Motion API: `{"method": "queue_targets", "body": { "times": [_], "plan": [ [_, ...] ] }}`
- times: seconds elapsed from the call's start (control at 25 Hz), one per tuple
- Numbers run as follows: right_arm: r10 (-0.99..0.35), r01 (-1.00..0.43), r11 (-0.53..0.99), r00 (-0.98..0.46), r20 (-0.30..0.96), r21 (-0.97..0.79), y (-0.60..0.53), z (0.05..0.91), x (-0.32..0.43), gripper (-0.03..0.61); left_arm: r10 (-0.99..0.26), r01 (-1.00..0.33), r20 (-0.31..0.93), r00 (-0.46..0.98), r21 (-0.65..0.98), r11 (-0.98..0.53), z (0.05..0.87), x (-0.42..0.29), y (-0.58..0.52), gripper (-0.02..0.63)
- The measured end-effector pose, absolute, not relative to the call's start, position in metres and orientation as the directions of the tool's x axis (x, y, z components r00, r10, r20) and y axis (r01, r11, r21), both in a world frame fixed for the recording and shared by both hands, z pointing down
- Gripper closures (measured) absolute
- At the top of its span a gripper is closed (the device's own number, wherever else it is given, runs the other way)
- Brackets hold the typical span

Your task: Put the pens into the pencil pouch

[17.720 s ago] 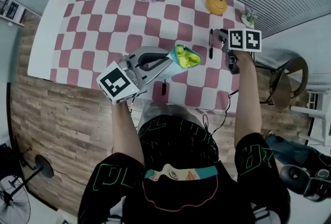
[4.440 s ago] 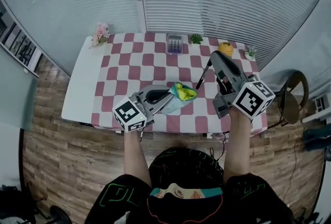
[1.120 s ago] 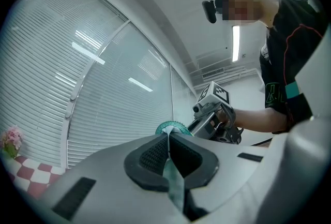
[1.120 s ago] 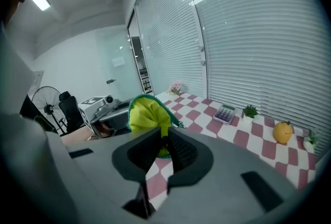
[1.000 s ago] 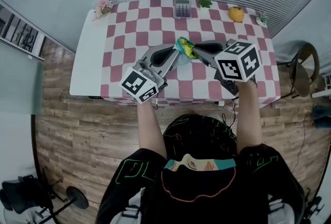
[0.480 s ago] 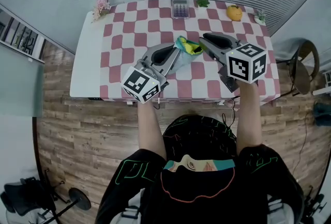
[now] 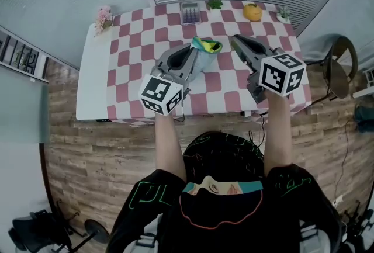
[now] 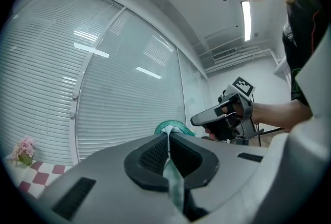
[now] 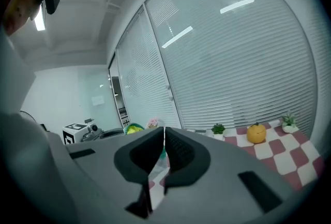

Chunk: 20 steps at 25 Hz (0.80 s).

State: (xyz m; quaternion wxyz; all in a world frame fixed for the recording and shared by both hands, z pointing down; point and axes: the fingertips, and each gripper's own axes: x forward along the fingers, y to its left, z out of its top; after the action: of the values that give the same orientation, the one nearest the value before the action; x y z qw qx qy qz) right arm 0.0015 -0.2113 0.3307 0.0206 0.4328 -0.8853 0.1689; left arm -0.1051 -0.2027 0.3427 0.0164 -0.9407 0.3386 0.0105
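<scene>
Two sets of tongs are held up over the counter [image 7: 135, 41], which wears a pink and white checked cloth. The left tongs [image 7: 193, 54] are closed on the pencil pouch [image 7: 204, 47]: the left gripper view shows a fold of its teal fabric pinched between the pads [image 8: 155, 153], with the rounded teal mouth of the pouch just past the tips. From the head view the pouch hangs in the air above the middle of the counter, its mouth open and turned toward the far edge, with yellow showing inside. The right tongs [image 7: 234, 40] are to the right of the pouch, near it and not touching it. Their jaws have just been closing and now stand almost together with only a thin slit and nothing gripped; through the slit the checked cloth shows. Along the far edge of the counter sit a calculator [image 7: 189, 12], a small green plant [image 7: 215, 3], an orange pumpkin-shaped ornament [image 7: 252, 11] and a second little plant [image 7: 284, 12]. Pink flowers [image 7: 104, 15] stand at the far left corner. Beyond the counter's right end a chair [image 7: 339, 73] stands on the wooden floor.
</scene>
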Motion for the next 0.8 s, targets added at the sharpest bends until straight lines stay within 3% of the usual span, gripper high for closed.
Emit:
{"method": "queue_targets", "body": {
  "times": [0.8],
  "plan": [
    [-0.912,-0.908,0.335,-0.379,0.154,-0.251,-0.215,0.316,0.172,0.577,-0.819,-0.82,0.047,0.572,0.067,-0.569,0.32,-0.008,-0.265,0.614]
  ]
}}
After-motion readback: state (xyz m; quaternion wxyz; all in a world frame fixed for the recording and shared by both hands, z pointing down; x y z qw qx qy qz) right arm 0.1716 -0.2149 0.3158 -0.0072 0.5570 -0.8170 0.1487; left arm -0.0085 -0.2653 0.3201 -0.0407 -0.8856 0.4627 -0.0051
